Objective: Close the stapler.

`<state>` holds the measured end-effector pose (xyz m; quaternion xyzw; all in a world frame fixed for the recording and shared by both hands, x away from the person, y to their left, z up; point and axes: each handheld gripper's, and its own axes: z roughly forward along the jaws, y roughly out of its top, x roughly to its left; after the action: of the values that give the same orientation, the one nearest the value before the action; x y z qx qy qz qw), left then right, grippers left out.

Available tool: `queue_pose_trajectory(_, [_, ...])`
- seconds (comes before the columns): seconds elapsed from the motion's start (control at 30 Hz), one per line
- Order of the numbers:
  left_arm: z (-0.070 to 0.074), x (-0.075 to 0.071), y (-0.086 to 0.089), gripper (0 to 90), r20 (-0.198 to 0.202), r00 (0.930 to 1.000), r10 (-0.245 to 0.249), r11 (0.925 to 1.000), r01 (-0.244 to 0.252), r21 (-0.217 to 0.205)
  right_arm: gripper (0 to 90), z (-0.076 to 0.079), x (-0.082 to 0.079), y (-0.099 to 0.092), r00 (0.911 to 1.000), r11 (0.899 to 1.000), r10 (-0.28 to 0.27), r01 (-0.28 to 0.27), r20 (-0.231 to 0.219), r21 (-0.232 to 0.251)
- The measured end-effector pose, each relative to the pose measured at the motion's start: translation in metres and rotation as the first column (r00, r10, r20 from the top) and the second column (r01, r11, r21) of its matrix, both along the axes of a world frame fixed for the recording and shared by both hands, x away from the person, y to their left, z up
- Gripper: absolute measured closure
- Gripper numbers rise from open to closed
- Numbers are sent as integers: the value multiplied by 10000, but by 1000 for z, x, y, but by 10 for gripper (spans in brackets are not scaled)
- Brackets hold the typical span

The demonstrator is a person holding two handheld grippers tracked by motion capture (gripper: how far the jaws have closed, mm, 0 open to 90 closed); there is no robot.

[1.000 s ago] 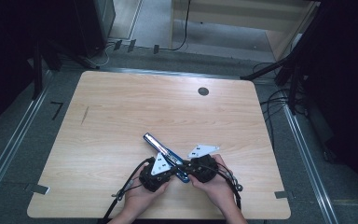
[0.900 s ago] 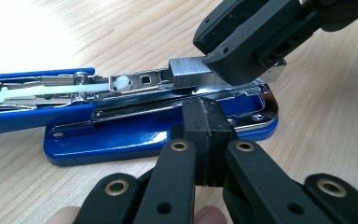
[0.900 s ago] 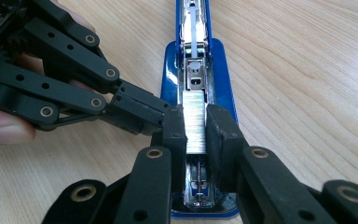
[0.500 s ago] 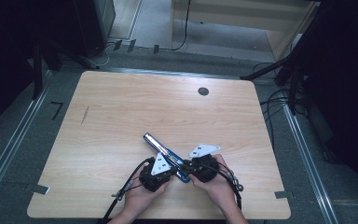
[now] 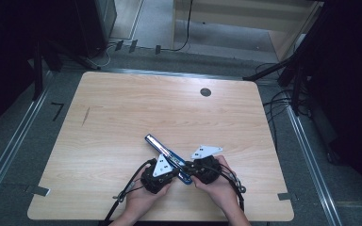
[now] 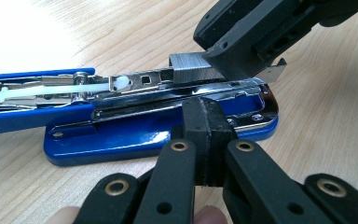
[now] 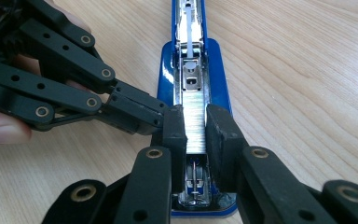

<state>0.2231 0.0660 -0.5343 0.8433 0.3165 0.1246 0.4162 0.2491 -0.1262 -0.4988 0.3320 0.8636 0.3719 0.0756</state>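
- From the high view, the blue stapler (image 5: 167, 157) lies open on the near middle of the wooden table (image 5: 122, 117), between the left gripper (image 5: 166, 175) and the right gripper (image 5: 199, 170); the staples are too small to make out there.
- The right gripper view looks straight down the open stapler (image 7: 189, 93); the right gripper (image 7: 195, 129) pinches a strip of staples (image 7: 195, 126) between its jaws, right over the metal channel; the left gripper (image 7: 156, 116) comes in from the left and its tip meets the stapler's side.
- The left gripper view shows the stapler (image 6: 135, 135) side on; the left gripper (image 6: 208, 135) has its jaws pressed together with nothing between them, the tip against the blue base; the staples (image 6: 189, 66) sit above the channel.
- The stapler's long axis runs from far left to near right, the hinged-back lid pointing far left.
- The lid's far end is cut off in both gripper views; the stapler's near end is hidden under the grippers in the high view.
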Motion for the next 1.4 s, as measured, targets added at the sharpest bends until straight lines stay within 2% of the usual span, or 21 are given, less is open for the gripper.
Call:
queue_pose_trajectory(1.1, [0,0,0,900,7,10000,10,10000,-10,-7,798,0,0,-1,10000,10000,68,-68,-39,21])
queue_pose_trajectory(1.4, [0,0,0,900,3,10000,11,10000,-11,-12,793,0,0,-1,9998,9999,53,-50,-184,133])
